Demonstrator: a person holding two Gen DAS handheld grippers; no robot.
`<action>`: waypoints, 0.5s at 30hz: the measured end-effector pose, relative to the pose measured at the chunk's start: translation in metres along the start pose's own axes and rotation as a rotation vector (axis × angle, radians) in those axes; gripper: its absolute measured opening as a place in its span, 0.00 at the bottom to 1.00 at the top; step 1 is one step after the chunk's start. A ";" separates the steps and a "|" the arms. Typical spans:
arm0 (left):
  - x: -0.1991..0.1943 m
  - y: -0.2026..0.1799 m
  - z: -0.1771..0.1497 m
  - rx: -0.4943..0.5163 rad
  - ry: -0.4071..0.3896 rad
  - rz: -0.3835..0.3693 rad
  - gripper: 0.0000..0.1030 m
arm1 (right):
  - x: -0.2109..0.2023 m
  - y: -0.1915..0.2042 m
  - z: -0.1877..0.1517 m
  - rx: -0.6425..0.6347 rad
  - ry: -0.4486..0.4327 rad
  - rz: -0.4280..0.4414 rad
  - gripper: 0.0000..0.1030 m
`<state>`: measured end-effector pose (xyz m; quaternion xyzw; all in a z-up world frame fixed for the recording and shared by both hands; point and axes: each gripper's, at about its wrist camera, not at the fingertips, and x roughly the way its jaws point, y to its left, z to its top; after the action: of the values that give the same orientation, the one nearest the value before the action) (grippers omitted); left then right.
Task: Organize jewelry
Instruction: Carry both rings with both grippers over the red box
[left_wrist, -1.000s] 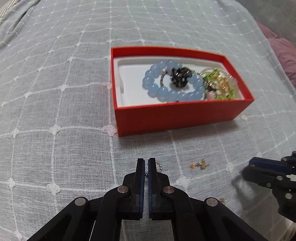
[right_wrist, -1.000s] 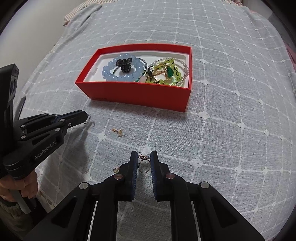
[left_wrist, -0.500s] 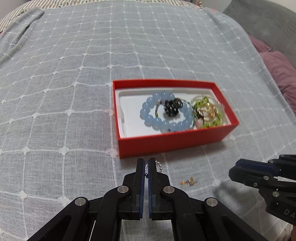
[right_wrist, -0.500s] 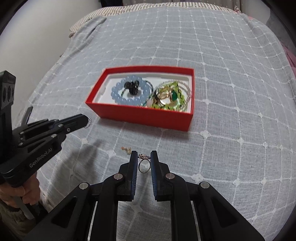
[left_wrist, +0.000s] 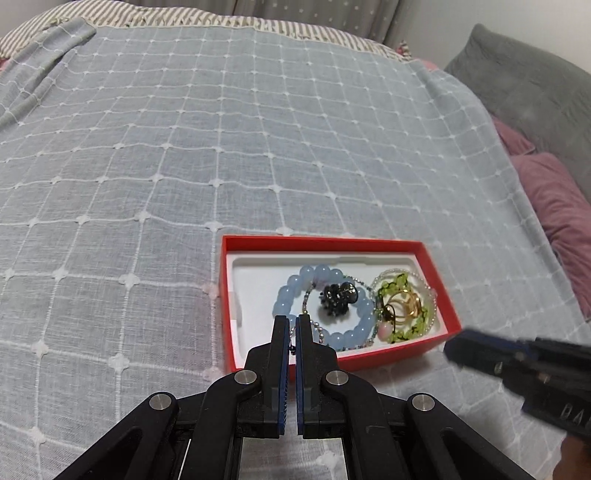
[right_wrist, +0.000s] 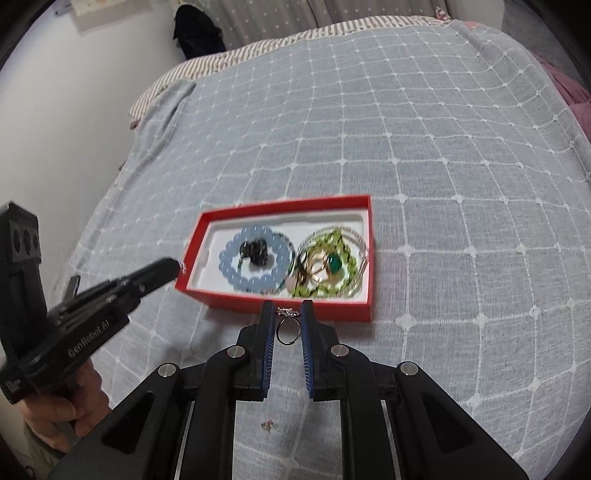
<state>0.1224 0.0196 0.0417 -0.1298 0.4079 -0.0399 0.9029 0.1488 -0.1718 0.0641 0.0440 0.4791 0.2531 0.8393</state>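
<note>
Grey bedspread (right_wrist: 424, 155) gives soft footing. My left gripper (left_wrist: 291, 325) pinches a bead chain (left_wrist: 292, 334), my right gripper (right_wrist: 287, 323) a ring (right_wrist: 286, 331), both near the red box (right_wrist: 280, 306). Releasing early drops either outside.

Red box (left_wrist: 369, 360) is set on bedspread (left_wrist: 184, 147) toward near edge. Left end of white insert (left_wrist: 255, 288) is left bare; right half is crowded by blue bead bracelet (left_wrist: 321, 306), black charm (left_wrist: 338, 297) and green-and-gold tangle (left_wrist: 402, 306). Approach over near wall is taken up by left gripper (left_wrist: 291, 325), pinched on bead chain (left_wrist: 293, 334), and right gripper (right_wrist: 287, 321), clamped on ring (right_wrist: 286, 330). Wide bedspread beyond far wall is left open. Small trinket (right_wrist: 269, 424) lies near front edge.
</note>
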 end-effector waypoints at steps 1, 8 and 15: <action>0.002 0.000 0.001 0.000 0.006 -0.006 0.00 | 0.000 -0.002 0.003 0.005 -0.008 0.000 0.14; 0.011 -0.003 0.012 -0.012 0.007 -0.047 0.00 | 0.002 -0.012 0.016 0.056 -0.020 0.033 0.14; 0.029 -0.004 0.019 -0.013 0.024 -0.044 0.00 | 0.007 -0.008 0.026 0.031 -0.041 0.039 0.14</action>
<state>0.1562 0.0147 0.0338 -0.1443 0.4161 -0.0585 0.8959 0.1760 -0.1707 0.0703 0.0717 0.4648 0.2609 0.8431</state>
